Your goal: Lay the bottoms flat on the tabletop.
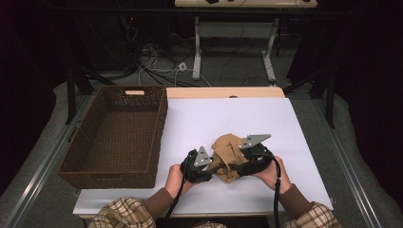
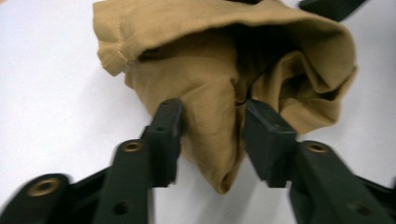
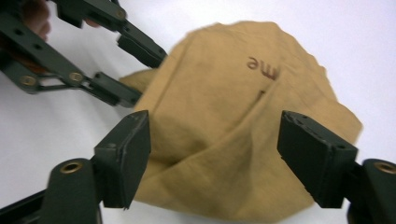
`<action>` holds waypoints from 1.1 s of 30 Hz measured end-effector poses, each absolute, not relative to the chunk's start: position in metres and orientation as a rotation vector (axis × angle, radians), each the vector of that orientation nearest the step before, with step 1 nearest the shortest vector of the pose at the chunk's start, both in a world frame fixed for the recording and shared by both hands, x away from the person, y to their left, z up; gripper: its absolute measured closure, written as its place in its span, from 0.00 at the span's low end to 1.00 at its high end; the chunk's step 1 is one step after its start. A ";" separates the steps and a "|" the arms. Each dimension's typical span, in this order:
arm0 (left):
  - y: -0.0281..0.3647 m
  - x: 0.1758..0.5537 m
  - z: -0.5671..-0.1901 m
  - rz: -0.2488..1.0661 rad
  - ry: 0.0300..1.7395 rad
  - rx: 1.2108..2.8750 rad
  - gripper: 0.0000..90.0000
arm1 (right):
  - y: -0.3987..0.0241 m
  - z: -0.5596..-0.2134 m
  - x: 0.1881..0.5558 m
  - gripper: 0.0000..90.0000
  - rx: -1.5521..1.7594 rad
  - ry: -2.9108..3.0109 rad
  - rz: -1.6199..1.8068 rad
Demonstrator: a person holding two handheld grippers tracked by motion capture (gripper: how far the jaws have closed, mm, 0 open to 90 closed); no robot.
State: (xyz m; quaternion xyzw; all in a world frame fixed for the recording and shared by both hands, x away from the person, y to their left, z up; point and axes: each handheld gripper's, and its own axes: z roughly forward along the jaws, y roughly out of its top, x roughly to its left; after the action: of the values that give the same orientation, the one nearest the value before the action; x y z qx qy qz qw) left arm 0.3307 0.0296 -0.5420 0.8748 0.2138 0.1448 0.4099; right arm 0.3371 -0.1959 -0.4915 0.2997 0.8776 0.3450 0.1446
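Tan cloth lies bunched on the white surface right of the wicker basket, between both tools. Left hand-held gripper has a fold pinched between its partly parted jaws. Right hand-held gripper straddles the bundle, jaws wide apart, not pressing. Its view reveals printed letters on the cloth.
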 end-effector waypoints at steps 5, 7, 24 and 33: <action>0.027 0.329 -0.543 0.366 0.529 2.199 0.73 | -0.187 -0.494 0.340 0.26 0.865 2.535 0.991; 0.027 0.329 -0.543 0.361 0.527 2.197 0.75 | -0.184 -0.495 0.340 0.24 0.865 2.542 1.003; 0.030 0.332 -0.543 0.346 0.542 2.189 0.79 | -0.190 -0.506 0.344 0.88 0.899 2.462 0.869; 0.036 0.334 -0.542 0.363 0.559 2.192 0.77 | -0.203 -0.511 0.349 0.92 0.971 2.468 0.819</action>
State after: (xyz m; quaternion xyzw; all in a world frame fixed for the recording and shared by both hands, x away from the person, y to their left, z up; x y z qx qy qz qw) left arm 0.3338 0.0356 -0.5425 0.8716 0.2224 0.1444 0.4123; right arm 0.3491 -0.2027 -0.5112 0.3441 0.8743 0.2900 0.1819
